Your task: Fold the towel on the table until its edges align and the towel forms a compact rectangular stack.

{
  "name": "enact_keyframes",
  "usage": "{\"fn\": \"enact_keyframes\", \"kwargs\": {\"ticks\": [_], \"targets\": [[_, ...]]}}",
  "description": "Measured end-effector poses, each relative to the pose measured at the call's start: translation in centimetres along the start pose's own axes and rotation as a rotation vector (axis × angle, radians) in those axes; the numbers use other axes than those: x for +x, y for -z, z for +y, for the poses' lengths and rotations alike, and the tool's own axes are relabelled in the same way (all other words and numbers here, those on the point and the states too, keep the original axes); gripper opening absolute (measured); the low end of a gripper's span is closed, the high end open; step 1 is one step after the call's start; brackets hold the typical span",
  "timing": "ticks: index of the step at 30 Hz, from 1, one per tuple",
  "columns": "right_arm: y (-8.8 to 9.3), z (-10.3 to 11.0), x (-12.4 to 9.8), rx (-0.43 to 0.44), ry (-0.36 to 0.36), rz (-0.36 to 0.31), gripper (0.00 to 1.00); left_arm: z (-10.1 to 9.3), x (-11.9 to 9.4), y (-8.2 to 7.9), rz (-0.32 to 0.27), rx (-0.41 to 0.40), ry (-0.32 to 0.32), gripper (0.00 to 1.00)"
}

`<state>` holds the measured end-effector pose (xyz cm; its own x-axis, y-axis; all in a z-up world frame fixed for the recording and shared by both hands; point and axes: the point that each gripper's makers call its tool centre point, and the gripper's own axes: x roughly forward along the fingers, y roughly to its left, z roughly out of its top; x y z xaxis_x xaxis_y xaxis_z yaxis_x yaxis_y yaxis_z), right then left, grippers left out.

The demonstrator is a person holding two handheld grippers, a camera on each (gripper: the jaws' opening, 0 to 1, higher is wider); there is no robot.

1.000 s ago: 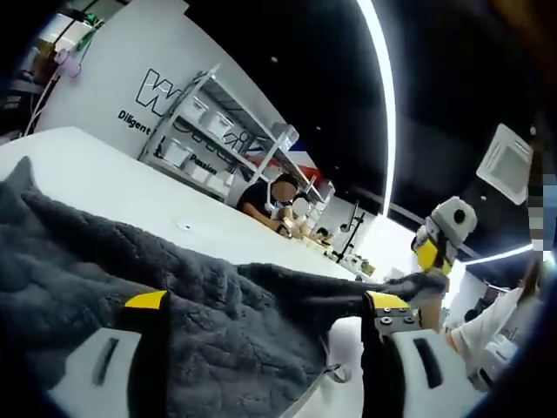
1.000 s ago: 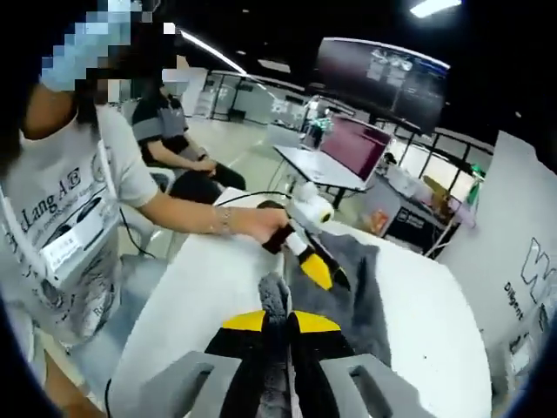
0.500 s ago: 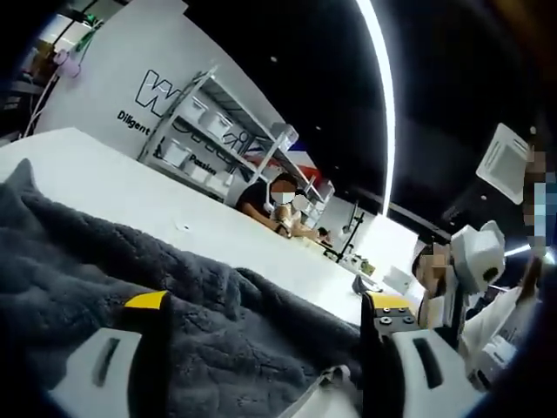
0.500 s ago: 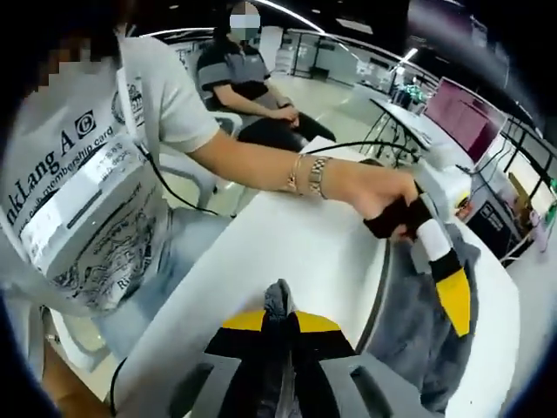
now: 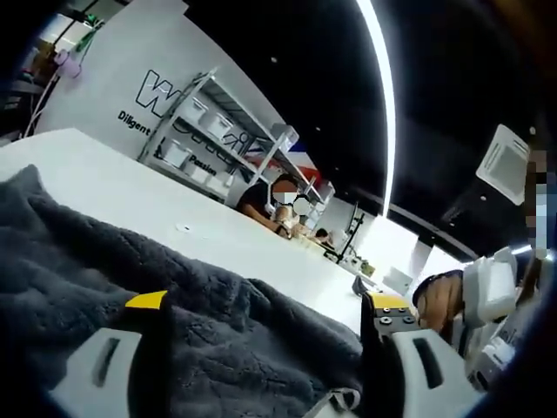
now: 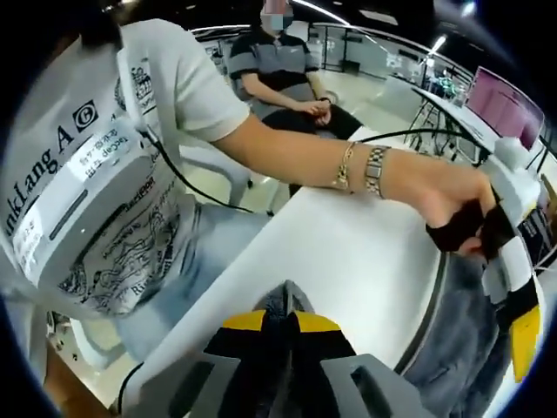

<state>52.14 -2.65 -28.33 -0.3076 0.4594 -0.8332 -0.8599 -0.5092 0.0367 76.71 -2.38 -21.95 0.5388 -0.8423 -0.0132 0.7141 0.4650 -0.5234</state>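
- Grey, fluffy terry towel (image 5: 174, 296) lies heaped on the white table (image 5: 130, 200), spread between the wide-parted, yellow-tipped jaws of the left gripper (image 5: 265, 309), which clamp nothing.
- On the table's near edge, the right gripper (image 6: 274, 322) has its jaws pressed together on a pinched fold of the towel (image 6: 280, 300).
- Beside that fold, the person's hand (image 6: 452, 205) holds the left gripper (image 6: 513, 287) over more towel (image 6: 461, 322).
- Behind the table stands a metal shelf rack (image 5: 218, 131).
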Motion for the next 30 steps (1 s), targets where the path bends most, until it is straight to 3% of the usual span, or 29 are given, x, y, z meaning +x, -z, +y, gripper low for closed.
{"fn": "enact_keyframes", "kwargs": {"ticks": [6,13,21,24,30], "targets": [[0.3,0.3,-0.1,-0.046,-0.011,0.005,0.13,0.0,0.0,-0.1,-0.002,-0.001,0.002,0.94],[0.0,-0.9,-1.8,-0.118,0.075,-0.032,0.30,0.1,0.1,-0.2,-0.003,-0.004,0.000,0.94],[-0.1,-1.5,-5.3,-0.186,0.196,-0.053,0.37,0.1,0.2,-0.1,-0.001,-0.006,-0.001,0.94],[1.1,-2.1,-7.5,-0.229,0.283,-0.017,0.37,0.0,0.2,0.0,0.000,-0.007,0.000,0.94],[2.4,-2.0,-10.4,-0.201,0.355,-0.021,0.35,0.1,0.3,0.0,0.003,-0.010,0.000,0.94]]}}
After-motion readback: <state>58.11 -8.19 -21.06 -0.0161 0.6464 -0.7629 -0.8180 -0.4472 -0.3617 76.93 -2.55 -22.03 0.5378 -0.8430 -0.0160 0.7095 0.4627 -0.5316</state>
